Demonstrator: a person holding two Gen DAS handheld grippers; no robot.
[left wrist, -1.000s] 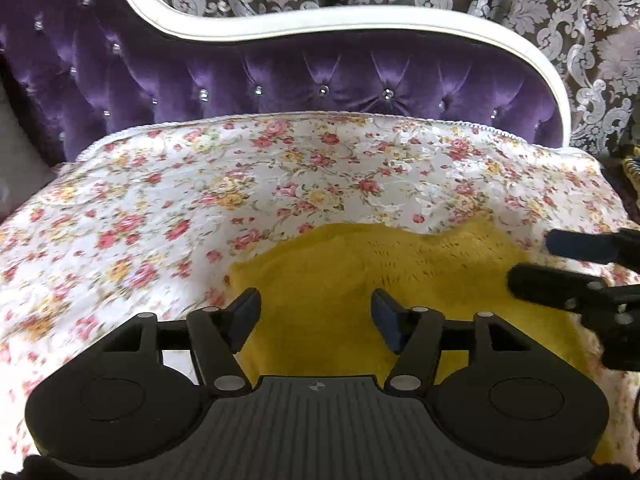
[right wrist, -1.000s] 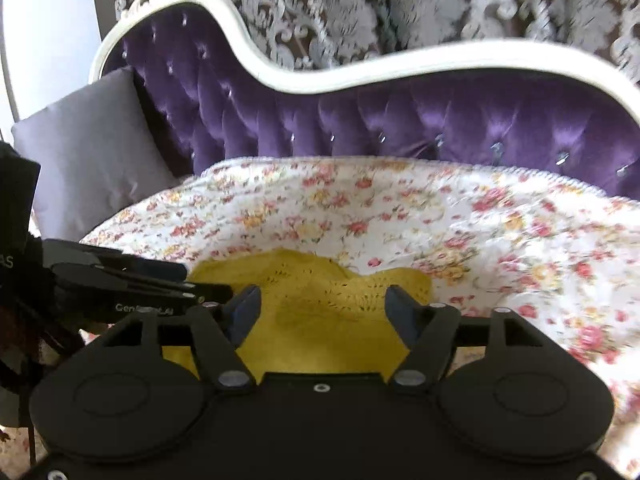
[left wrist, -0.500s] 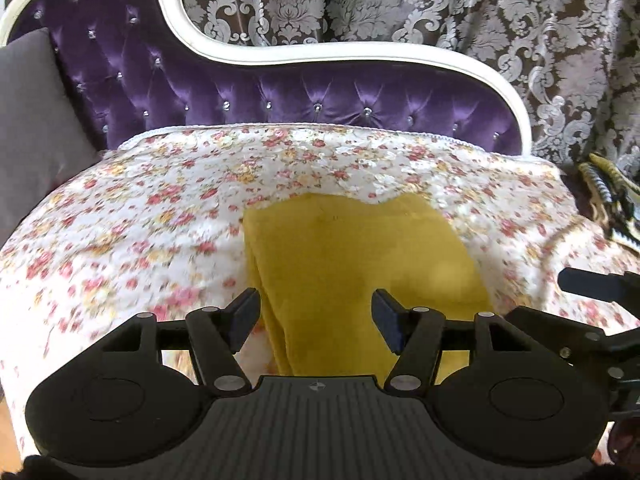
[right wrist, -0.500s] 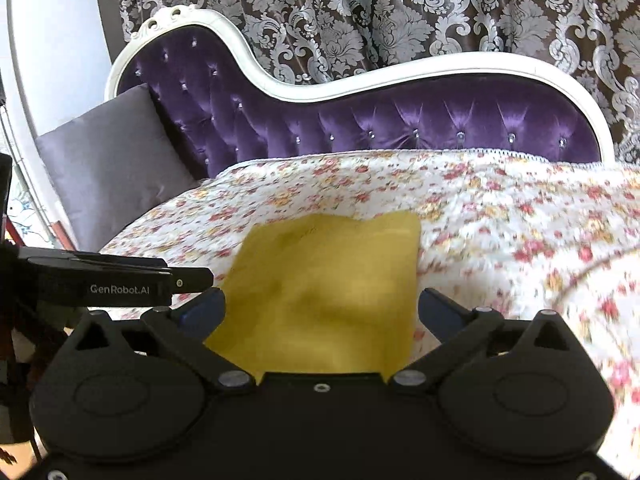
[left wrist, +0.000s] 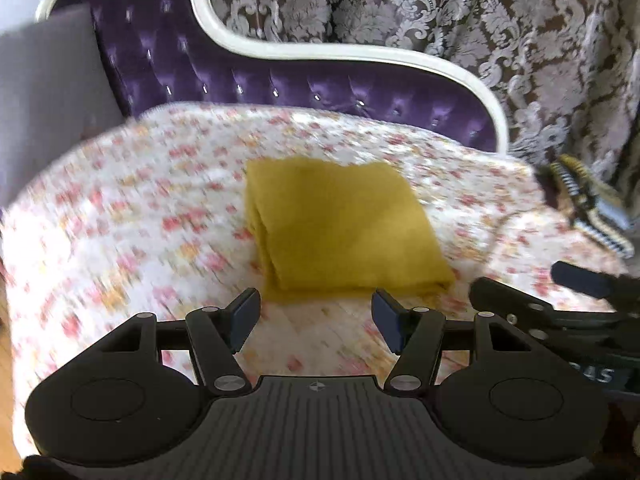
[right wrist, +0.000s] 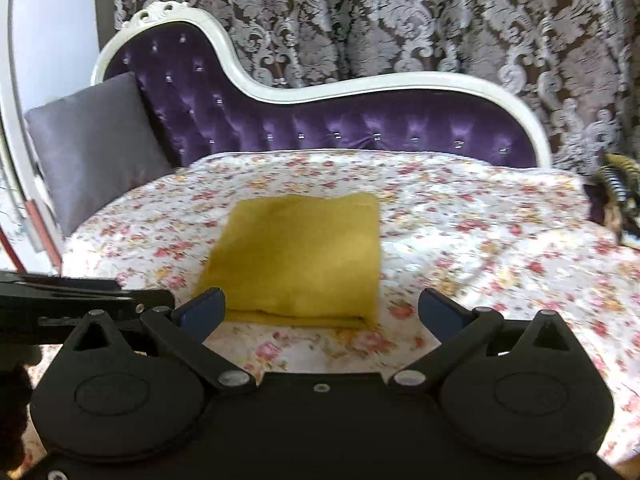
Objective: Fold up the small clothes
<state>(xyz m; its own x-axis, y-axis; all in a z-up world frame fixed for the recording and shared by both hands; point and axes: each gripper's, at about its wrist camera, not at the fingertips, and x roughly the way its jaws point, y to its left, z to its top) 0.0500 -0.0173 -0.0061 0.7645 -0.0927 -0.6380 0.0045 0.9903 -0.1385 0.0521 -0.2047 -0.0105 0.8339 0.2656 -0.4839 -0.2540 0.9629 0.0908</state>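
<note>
Both grippers hover level above the near edge of the floral bedspread (right wrist: 460,216), each empty. The left gripper (left wrist: 316,314) has its jaws moderately apart; the right gripper (right wrist: 322,310) is spread wide. Lettering on the neighbouring gripper bodies is too blurred to read. The folded mustard-yellow knit garment (right wrist: 304,252) lies flat mid-frame on the bedspread, beyond the fingertips, untouched.

A purple tufted chaise (right wrist: 360,132) with a white curved frame stood before a dark damask curtain (right wrist: 400,20) — its seat draped in a floral cover (right wrist: 480,240). A grey cushion (right wrist: 92,148) leaned at the left end — daylight lit the pale wall (right wrist: 52,32) beside it.
</note>
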